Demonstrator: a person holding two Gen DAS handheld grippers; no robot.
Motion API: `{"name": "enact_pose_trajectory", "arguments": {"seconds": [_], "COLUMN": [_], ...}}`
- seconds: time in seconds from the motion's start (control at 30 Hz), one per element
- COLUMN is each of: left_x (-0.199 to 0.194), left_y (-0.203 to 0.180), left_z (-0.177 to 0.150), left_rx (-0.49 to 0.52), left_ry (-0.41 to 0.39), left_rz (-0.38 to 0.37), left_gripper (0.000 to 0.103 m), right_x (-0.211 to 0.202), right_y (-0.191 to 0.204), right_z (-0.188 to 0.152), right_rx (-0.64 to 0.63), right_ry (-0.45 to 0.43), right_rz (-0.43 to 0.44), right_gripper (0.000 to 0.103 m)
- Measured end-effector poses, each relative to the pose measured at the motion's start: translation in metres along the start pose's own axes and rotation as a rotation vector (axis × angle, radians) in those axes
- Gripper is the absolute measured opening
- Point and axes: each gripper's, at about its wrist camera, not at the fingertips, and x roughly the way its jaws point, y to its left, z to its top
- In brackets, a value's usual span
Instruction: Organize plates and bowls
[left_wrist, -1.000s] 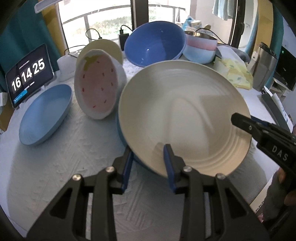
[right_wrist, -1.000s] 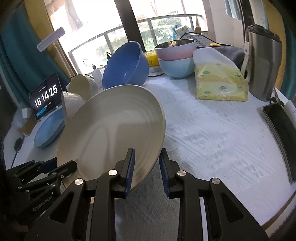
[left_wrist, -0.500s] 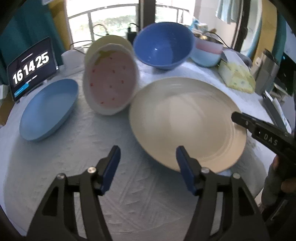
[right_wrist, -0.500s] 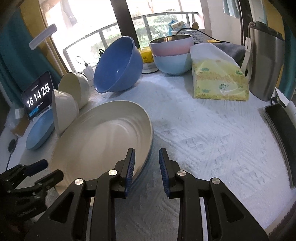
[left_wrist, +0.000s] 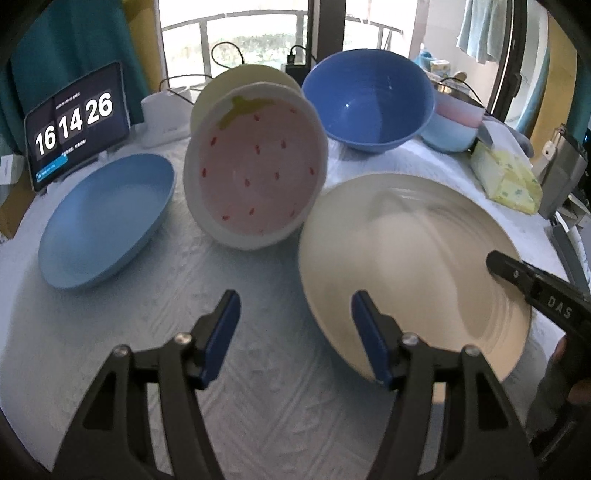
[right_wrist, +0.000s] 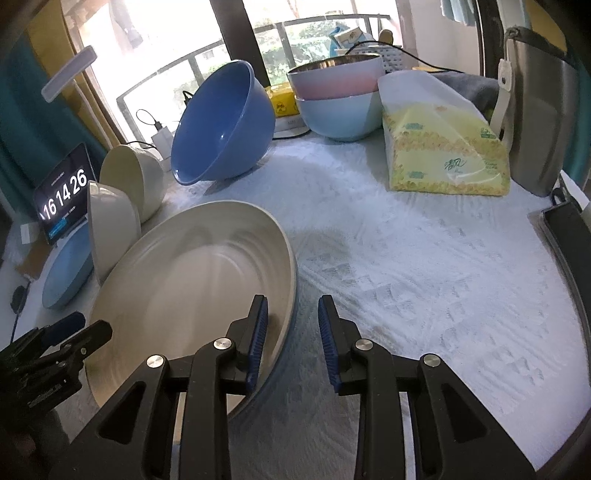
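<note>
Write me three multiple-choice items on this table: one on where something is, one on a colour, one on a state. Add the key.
1. Where does the strawberry-patterned pink bowl stand?
A. Between the light blue oval plate and the large cream round plate
B. Inside the dark blue bowl
C. On the yellow tissue pack

2. What colour is the outside of the metal-lined bowl stacked in the pale blue bowl?
A. Green
B. Pink
C. Black

3. How is the left claw?
A. Shut on the large cream round plate
B. Shut on the light blue oval plate
C. Open, nothing between its fingers

Key: 1 A, it leans tilted with one plate on either side; 2 B, its wall is pink above the blue one; 3 C, only tablecloth shows in the gap.
</note>
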Motion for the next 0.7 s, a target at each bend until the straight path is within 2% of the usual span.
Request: {"name": "enact_pose_trajectory", "arguments": {"seconds": [0.17, 0.27, 0.4, 0.7], "left_x": [0.011, 0.013, 0.011, 0.005], "left_y": [0.003, 0.003, -0.003, -0.002], "left_z": [0.003, 0.004, 0.004, 0.000], "left_rx": [0.003, 0.013, 0.047, 0.049], "left_ry": [0.011, 0.016, 0.015, 0.012], "left_rz": [-0.007, -0.047, -0.073, -0.085], "left_gripper": [0.061, 0.042, 0.028, 0.026], "right_x": [0.007, 0.007, 0.007, -0.001], "right_y": [0.006, 0.010, 0.013, 0.016], "right_z": [0.003, 0.003, 0.003, -0.003], "right_rx": [-0.016, -0.027, -0.031, -0.025], "right_ry": [0.008, 0.007, 0.004, 0.008], "right_rz": [0.005, 0.010, 0.003, -0.017], "right_gripper": [0.031, 0.031, 0.030, 0.029]}}
